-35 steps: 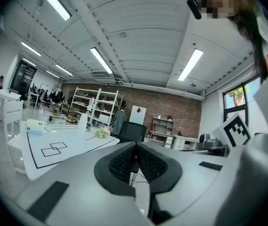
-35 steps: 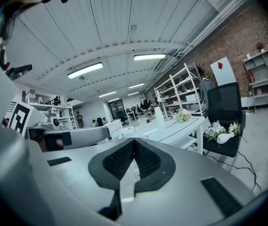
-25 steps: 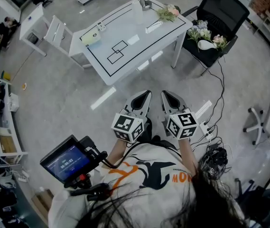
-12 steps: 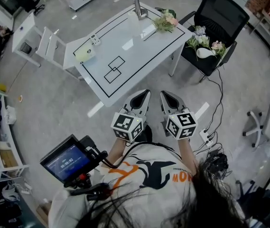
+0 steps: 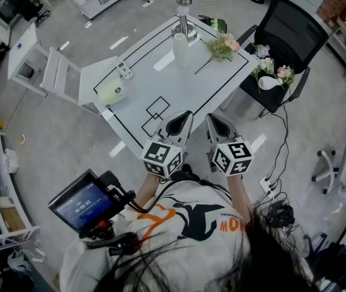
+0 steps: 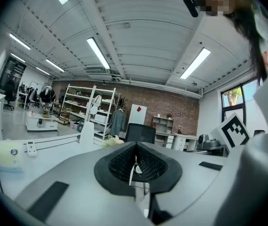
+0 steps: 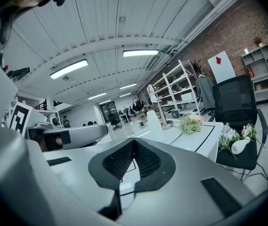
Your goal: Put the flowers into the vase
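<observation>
A bunch of pink and white flowers point(image 5: 224, 44) lies on the far right part of the white table point(image 5: 142, 84). A tall pale vase point(image 5: 180, 49) stands just left of it, in front of a metal stand point(image 5: 185, 11). My left gripper point(image 5: 187, 114) and right gripper point(image 5: 210, 117) are side by side over the table's near edge, both shut with nothing in them and well short of the flowers. The left gripper view shows its shut jaws point(image 6: 134, 145), the vase point(image 6: 86, 134) and the flowers point(image 6: 111, 141) far ahead. The right gripper view shows its gripper point(image 7: 134, 141) and the flowers point(image 7: 190, 123).
A black office chair point(image 5: 282, 26) right of the table carries more flowers point(image 5: 277, 73) and a small white vase point(image 5: 267, 83). A pale yellow-green device point(image 5: 112, 92) and a small remote point(image 5: 124, 72) lie on the table's left side. Cables point(image 5: 270, 181) run on the floor.
The person has walked up to the table, which now lies much nearer. Both grippers have come from over the floor to over the table's near edge, still shut.
</observation>
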